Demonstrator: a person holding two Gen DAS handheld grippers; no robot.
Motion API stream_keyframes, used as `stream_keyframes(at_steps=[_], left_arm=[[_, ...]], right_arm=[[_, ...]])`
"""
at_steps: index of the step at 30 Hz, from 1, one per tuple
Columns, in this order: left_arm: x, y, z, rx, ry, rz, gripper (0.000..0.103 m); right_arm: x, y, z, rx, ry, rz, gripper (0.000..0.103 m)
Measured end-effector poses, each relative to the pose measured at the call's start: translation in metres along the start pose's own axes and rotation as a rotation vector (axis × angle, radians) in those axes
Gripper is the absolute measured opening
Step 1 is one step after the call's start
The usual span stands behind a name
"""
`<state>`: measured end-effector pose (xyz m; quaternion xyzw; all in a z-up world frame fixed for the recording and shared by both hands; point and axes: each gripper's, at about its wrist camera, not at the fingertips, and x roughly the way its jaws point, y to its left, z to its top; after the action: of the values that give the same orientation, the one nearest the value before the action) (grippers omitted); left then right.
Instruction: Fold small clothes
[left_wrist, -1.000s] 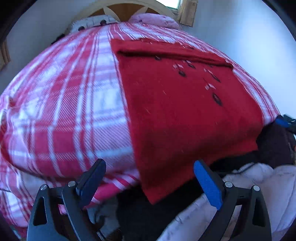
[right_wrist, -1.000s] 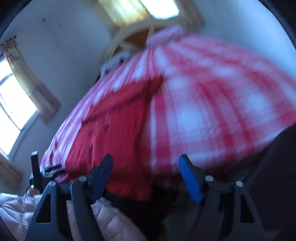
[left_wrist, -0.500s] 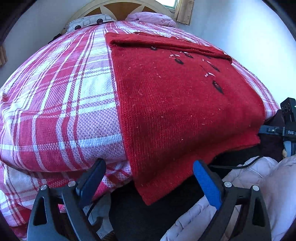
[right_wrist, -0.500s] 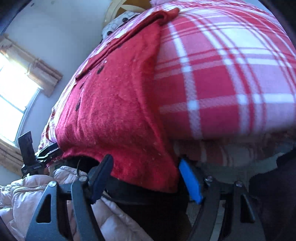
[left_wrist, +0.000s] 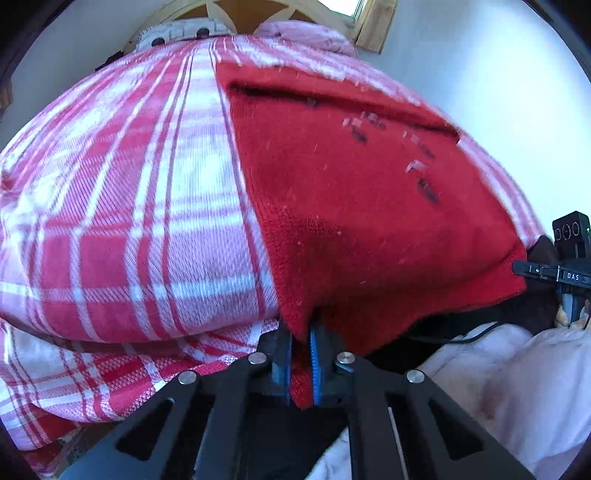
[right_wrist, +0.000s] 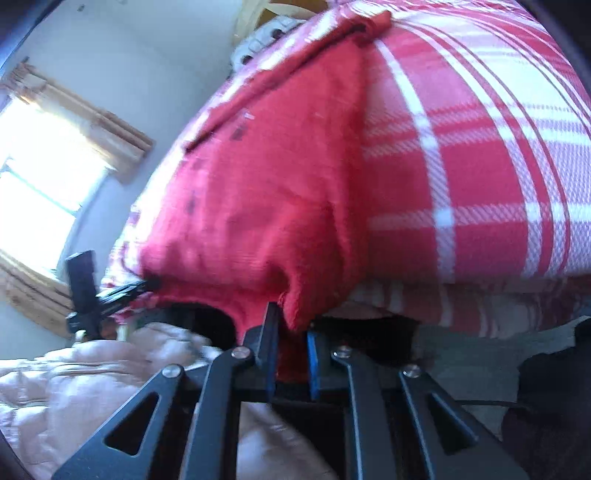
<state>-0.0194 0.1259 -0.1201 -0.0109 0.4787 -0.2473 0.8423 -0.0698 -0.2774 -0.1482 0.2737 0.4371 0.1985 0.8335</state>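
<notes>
The soft, limp red knit garment (left_wrist: 362, 206) lies flat on the plaid bedspread (left_wrist: 129, 221), its near hem hanging toward 6 o'clock, where left gripper (left_wrist: 301, 354) and right gripper (right_wrist: 290, 354) each pinch a corner, sensible holds for such floppy cloth

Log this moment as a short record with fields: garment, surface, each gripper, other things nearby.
garment: red sweater, spread flat, near hem hanging over the bed edge
surface: bed with red-and-white plaid blanket
left gripper: shut on one near hem corner
right gripper: shut on the other near hem corner
nearby: pink puffy jacket below the bed edge; pillows at the headboard
</notes>
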Motion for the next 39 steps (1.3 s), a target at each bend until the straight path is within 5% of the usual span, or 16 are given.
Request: stream_keyframes(at_steps=[4, 10, 15, 19, 21, 23, 25, 32, 35, 39], left_arm=[[-0.032, -0.010, 0.018, 0.008, -0.083, -0.075, 0.004], [-0.044, -0.011, 0.061, -0.040, -0.137, -0.059, 0.004], [-0.016, 0.002, 0.121, -0.136, -0.134, -0.021, 0.004], [0.030, 0.036, 0.179, -0.228, -0.082, 0.039, 0.005], [0.042, 0.055, 0.196, -0.278, -0.055, 0.025, 0.005], [0.048, 0.075, 0.209, -0.338, -0.011, -0.046, 0.006], [0.048, 0.090, 0.217, -0.373, 0.012, -0.130, 0.006], [0.042, 0.101, 0.219, -0.311, 0.052, -0.200, 0.006], [0.043, 0.115, 0.224, -0.361, -0.009, -0.131, 0.006], [0.056, 0.123, 0.231, -0.417, 0.009, -0.179, 0.006]], right_arm=[[-0.030, 0.020, 0.016, 0.011, -0.077, 0.142, 0.016], [-0.049, 0.034, 0.063, 0.068, -0.179, 0.304, 0.016], [-0.035, 0.018, 0.118, 0.165, -0.231, 0.310, 0.016], [-0.011, -0.009, 0.152, 0.242, -0.278, 0.188, 0.020], [0.004, -0.022, 0.162, 0.295, -0.285, 0.128, 0.030], [0.007, -0.032, 0.169, 0.326, -0.308, 0.061, 0.063], [-0.002, -0.037, 0.171, 0.325, -0.359, 0.036, 0.077], [-0.019, -0.007, 0.168, 0.122, -0.391, -0.010, 0.078], [-0.004, 0.034, 0.153, -0.059, -0.304, 0.025, 0.077], [0.040, 0.078, 0.133, -0.220, -0.132, 0.070, 0.077]])
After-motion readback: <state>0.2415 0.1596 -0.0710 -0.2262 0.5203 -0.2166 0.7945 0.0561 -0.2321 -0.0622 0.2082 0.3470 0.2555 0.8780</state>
